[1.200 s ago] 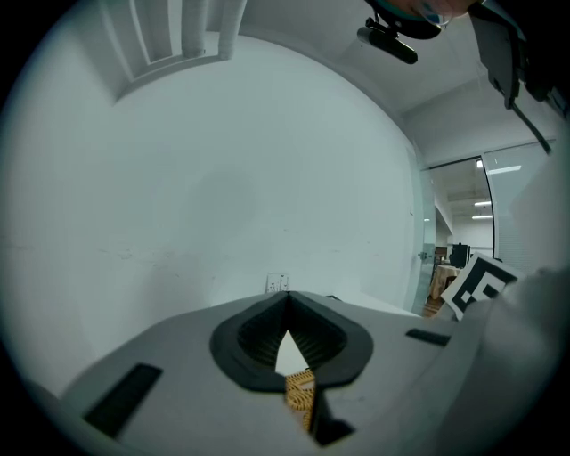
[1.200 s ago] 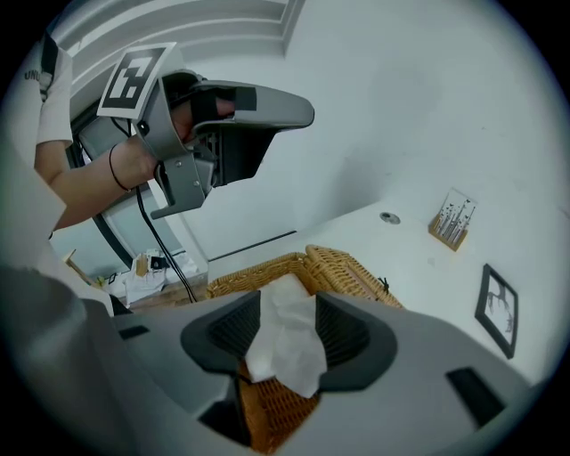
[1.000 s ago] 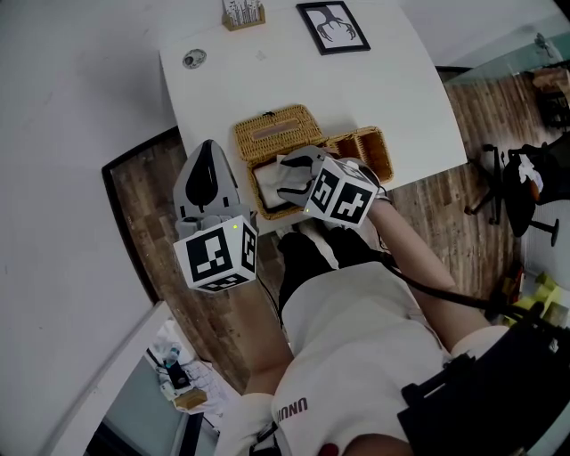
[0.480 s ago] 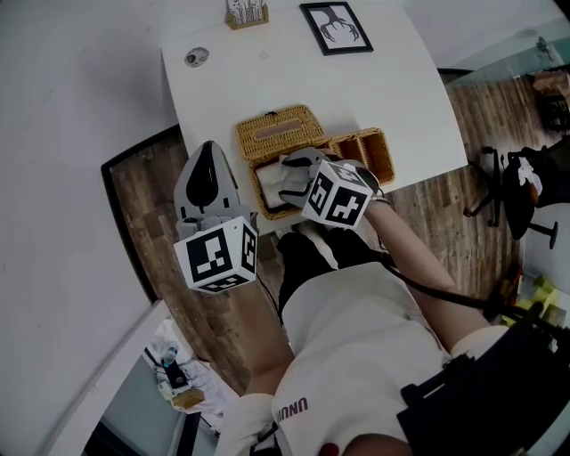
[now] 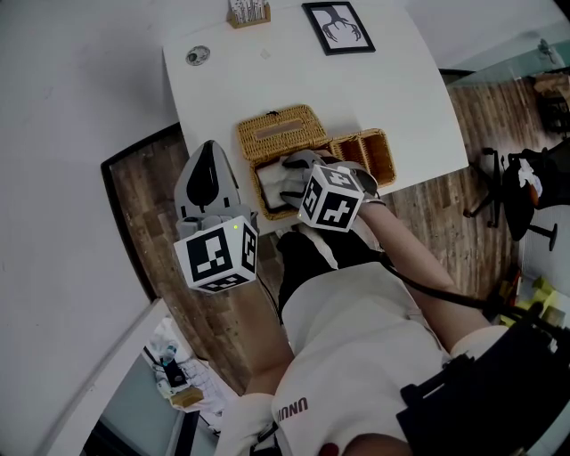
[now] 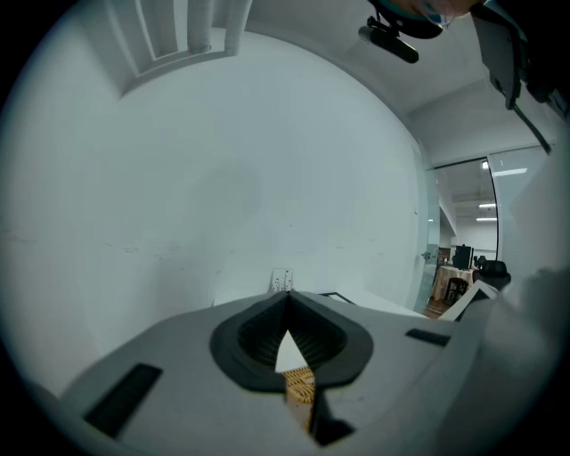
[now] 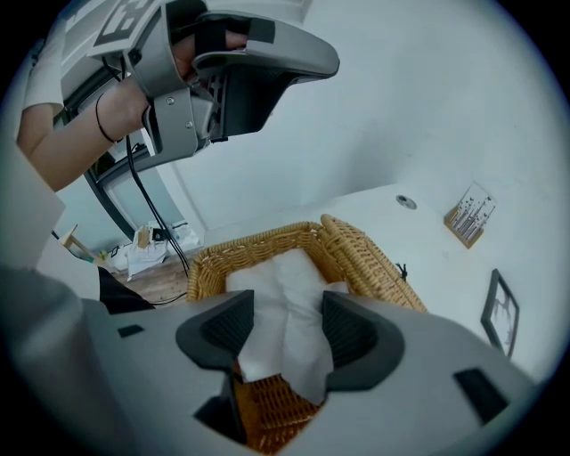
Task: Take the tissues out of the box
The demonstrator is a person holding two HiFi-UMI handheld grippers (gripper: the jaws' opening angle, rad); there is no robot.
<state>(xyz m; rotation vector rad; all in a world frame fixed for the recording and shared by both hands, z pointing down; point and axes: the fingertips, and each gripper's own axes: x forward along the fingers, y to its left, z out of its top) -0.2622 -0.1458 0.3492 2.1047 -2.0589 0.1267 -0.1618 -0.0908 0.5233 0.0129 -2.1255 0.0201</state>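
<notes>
A wicker tissue box [image 5: 264, 198] stands at the near edge of the white table [image 5: 392, 85], its lid [image 5: 276, 134] swung back. White tissues [image 7: 289, 283] lie folded inside it. My right gripper [image 5: 287, 178] points steeply down into the box. Its jaws have just been opening and now stand wide, with the tissue stack between them and the pads [image 7: 233, 322] clear of it. My left gripper [image 5: 208, 153] hovers left of the table over the wood floor, shut and empty. From the right gripper view it shows up high [image 7: 240, 71].
A second wicker basket [image 5: 363, 151] with compartments sits right beside the box. A framed picture [image 5: 334, 27], a small holder [image 5: 243, 12] and a round disc [image 5: 198, 56] lie at the table's far side. An office chair [image 5: 521, 191] stands at right.
My right gripper has shifted slightly left and tipped further over the open box. The left gripper has stayed where it was.
</notes>
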